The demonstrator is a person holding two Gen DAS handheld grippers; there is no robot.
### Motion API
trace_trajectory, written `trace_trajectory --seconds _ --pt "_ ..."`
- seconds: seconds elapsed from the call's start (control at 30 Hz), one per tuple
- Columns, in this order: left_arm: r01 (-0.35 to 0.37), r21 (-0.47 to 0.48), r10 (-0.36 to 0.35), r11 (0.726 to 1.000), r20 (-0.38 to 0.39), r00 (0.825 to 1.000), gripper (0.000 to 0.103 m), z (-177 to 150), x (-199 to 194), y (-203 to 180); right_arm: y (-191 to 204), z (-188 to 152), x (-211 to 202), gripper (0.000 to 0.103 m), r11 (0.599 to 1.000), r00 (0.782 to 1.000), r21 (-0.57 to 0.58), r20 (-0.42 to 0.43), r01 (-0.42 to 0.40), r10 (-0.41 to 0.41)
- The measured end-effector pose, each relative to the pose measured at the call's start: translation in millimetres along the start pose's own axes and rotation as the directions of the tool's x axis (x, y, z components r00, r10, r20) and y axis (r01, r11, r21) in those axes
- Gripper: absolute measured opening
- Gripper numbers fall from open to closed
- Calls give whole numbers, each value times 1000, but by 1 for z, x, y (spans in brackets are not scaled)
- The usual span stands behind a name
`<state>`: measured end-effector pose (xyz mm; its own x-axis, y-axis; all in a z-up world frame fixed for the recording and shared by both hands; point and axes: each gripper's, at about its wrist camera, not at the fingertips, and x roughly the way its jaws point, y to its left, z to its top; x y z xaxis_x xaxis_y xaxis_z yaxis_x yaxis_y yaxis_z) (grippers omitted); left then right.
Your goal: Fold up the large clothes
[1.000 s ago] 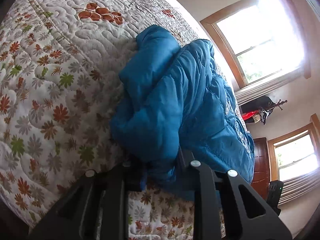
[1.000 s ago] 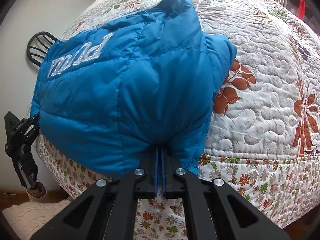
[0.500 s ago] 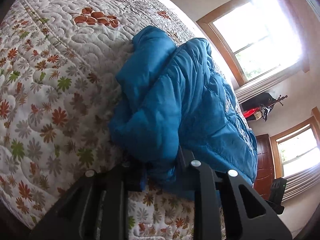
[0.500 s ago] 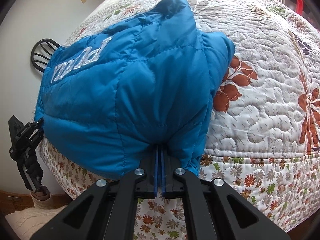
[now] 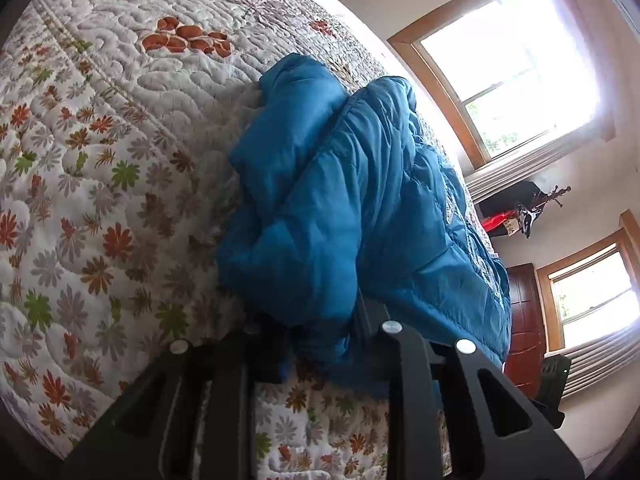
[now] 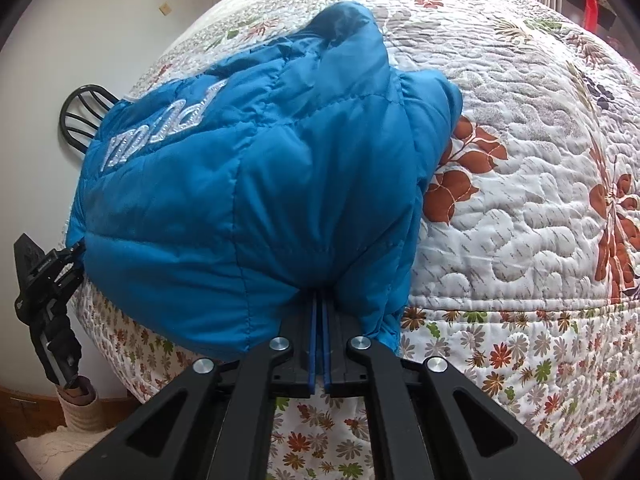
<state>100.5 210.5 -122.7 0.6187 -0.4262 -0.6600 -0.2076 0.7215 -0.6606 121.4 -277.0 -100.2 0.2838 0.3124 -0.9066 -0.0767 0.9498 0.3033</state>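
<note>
In the right wrist view, the bundled blue quilted puffer jacket (image 6: 256, 208) clamped in the right gripper (image 6: 319, 300) has slid a little lower toward the claw, so more of the floral quilted bedspread (image 6: 520, 184) shows beyond it. In the left wrist view the jacket (image 5: 360, 216) sits slightly lower above the left gripper (image 5: 320, 344), and the wood-framed window (image 5: 508, 76) has shifted a little.

The jacket (image 6: 248, 200) lies bunched on the quilt (image 6: 520, 200) at the bed's edge, overhanging it.
</note>
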Motion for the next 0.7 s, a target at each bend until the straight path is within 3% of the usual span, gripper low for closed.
trace_trajectory --seconds 0.07,0.17,0.3,0.4,0.53,0.7 --pt "-29 40 28 999 12 1000 21 3 -5 -9 -4 -2 -12 8 999 999 7 7 -35 35" --pt "-64 127 58 990 53 997 19 6 -13 -27 -18 -7 -42 12 993 991 31 82 -110 107" --pt "-81 227 57 970 109 992 18 13 -27 -53 -59 -9 -62 15 987 989 130 101 91 -104" --pt "-79 321 27 944 163 986 18 17 -42 -84 -94 -12 -59 15 967 986 209 46 147 -160" --pt "-76 487 -39 870 223 974 18 12 -57 -146 -117 -17 -50 15 954 982 234 -9 186 -189" --pt "-50 685 -131 726 209 969 18 -15 -51 -224 -119 -20 -46 15 952 978 231 -4 202 -207"
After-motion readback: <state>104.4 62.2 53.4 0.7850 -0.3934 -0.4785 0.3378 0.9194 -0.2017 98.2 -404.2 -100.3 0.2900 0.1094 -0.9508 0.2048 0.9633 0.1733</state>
